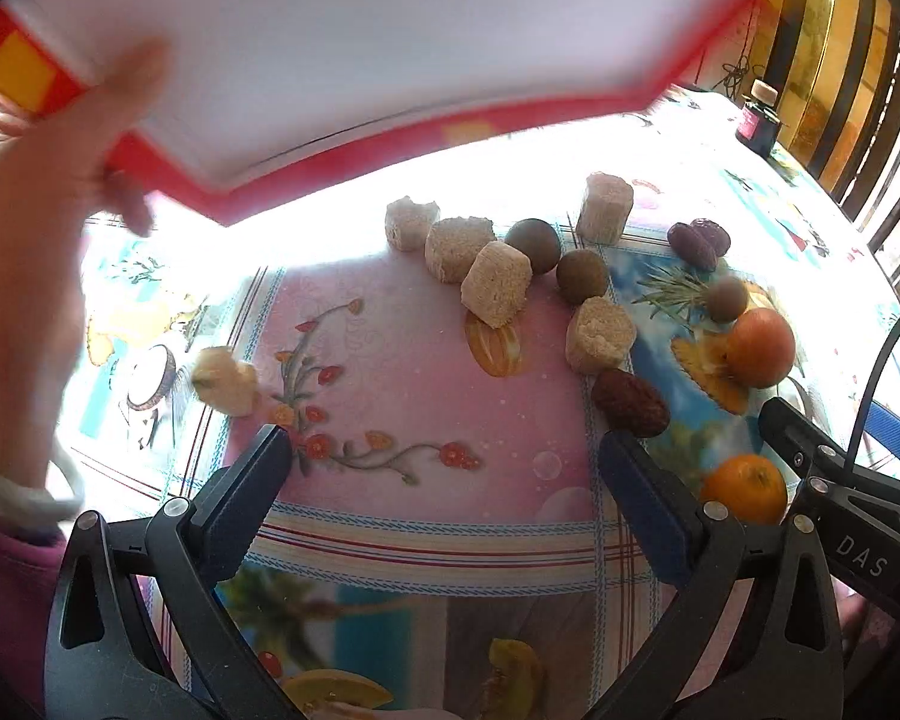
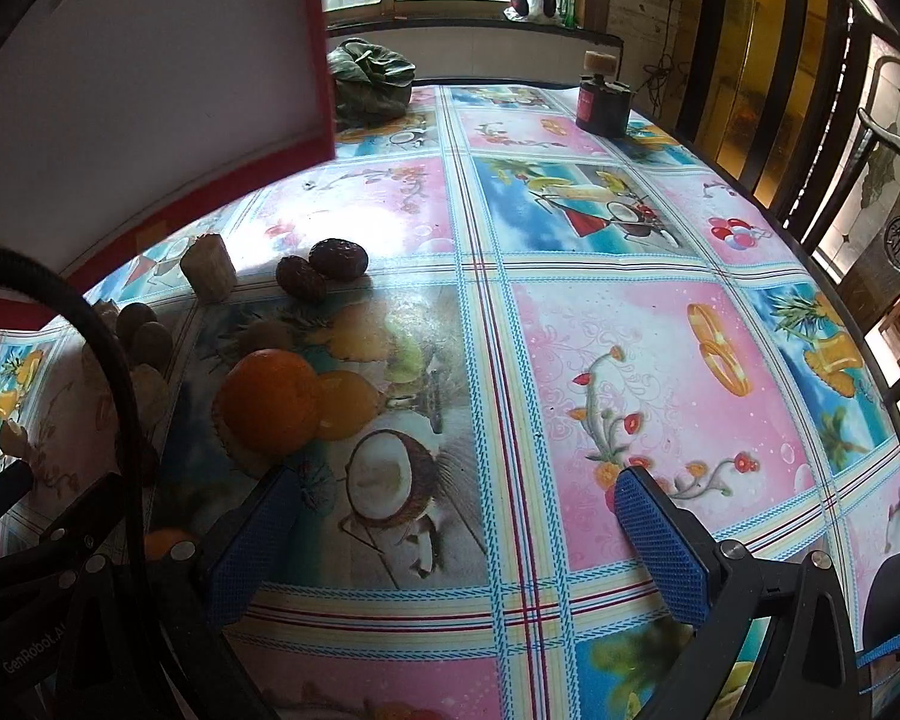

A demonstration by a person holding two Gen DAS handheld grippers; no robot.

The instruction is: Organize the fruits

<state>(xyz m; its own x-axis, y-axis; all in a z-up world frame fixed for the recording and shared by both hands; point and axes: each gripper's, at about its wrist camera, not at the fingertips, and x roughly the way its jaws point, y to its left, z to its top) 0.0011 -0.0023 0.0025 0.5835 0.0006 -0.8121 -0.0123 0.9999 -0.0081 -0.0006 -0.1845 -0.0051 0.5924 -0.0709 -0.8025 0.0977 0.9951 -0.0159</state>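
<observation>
Fruits lie scattered on a picture-printed tablecloth [image 1: 438,372]. In the left wrist view I see several pale sugarcane chunks [image 1: 497,291], brown round fruits [image 1: 533,245], red dates [image 1: 630,403], an orange-red fruit [image 1: 761,347] and an orange [image 1: 745,487]. A person's hand [image 1: 36,276] holds a white, red-edged tray [image 1: 354,60] tilted above them. My left gripper [image 1: 444,456] is open above the cloth with nothing between its fingers. My right gripper [image 2: 456,498] is also open and empty; an orange [image 2: 270,402] lies just beyond its left finger, with two dates [image 2: 324,269] farther off.
A dark jar [image 2: 600,99] and a leafy cabbage [image 2: 369,81] stand at the table's far end under a window. Dark wooden chairs [image 2: 888,228] line the right edge. The right gripper and its cable [image 1: 870,384] show at the right of the left wrist view.
</observation>
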